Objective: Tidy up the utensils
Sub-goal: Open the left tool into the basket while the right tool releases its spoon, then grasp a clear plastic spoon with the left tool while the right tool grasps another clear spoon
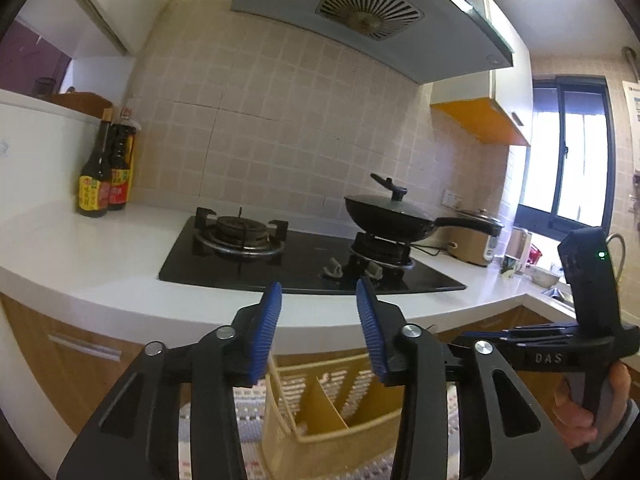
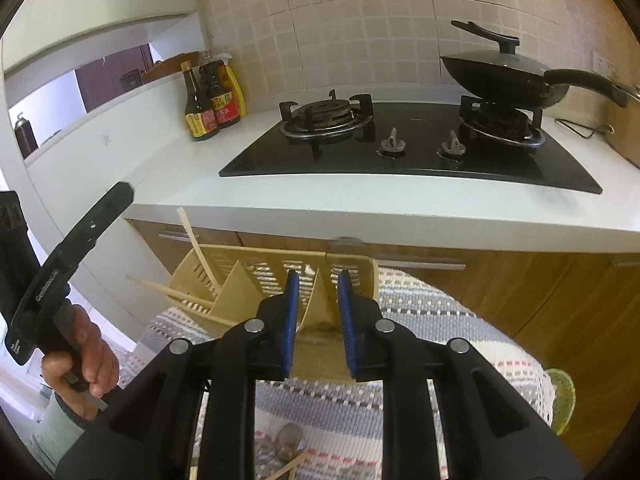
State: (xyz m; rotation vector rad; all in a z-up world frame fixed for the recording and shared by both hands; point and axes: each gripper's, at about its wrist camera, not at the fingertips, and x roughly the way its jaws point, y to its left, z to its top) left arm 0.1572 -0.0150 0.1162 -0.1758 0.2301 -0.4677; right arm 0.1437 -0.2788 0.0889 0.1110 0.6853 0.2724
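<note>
Both grippers, left (image 1: 319, 328) and right (image 2: 317, 320), spread, empty. Yellow utensil caddy (image 2: 352, 276) on woven mat (image 2: 440, 320); chopsticks (image 2: 192, 296) lean in its leftmost compartment.

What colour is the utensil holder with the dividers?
Pale yellow-beige plastic, with slatted walls; the utensil holder shows best in the right wrist view.

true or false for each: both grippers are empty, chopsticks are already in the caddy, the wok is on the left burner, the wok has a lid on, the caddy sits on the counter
1. Both the left gripper and the right gripper are open and empty. True.
2. Chopsticks stand in the caddy. True.
3. The wok is on the left burner. False: it sits on the right burner.
4. The wok has a lid on. True.
5. The caddy sits on the counter. False: it rests lower, on a woven cloth in front of the counter.
</note>
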